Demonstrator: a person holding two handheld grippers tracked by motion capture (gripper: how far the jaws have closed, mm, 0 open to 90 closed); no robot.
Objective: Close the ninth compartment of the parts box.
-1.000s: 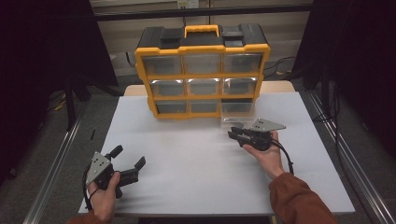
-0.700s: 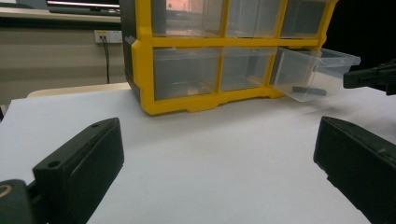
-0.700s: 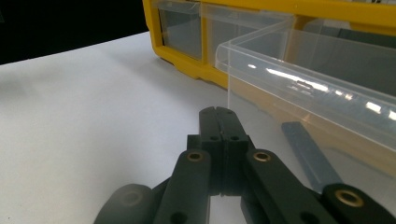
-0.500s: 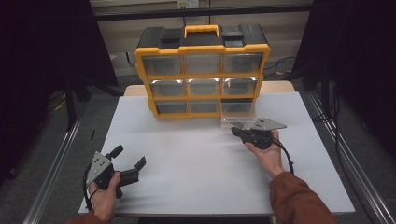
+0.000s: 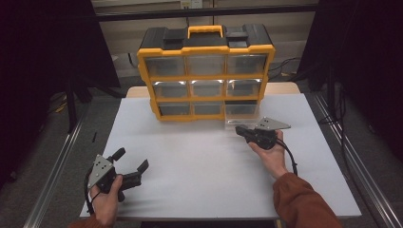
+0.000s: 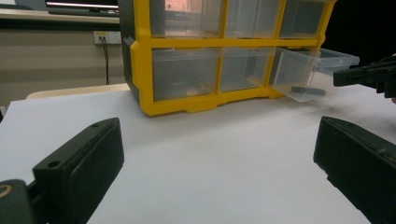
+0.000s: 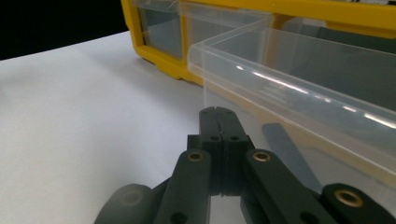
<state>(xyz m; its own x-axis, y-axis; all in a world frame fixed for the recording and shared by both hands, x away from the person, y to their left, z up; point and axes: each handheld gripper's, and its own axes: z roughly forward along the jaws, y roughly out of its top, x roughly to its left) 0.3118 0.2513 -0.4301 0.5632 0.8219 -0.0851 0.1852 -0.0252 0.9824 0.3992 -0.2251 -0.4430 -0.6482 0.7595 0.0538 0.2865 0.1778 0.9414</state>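
The right gripper [image 5: 239, 128], jaws just pressed together on nothing, sat at the front wall of the clear drawer [image 5: 241, 112] pulled out of the yellow organizer's [image 5: 206, 76] bottom-right slot, while the left gripper [image 5: 131, 160] rested spread on the white table [image 5: 199, 161].

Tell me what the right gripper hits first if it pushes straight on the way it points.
Most likely the clear drawer pulled out of the yellow organizer's bottom right slot. The right gripper, jaws shut with nothing seen between them, points at its front wall; whether they already touch is unclear.
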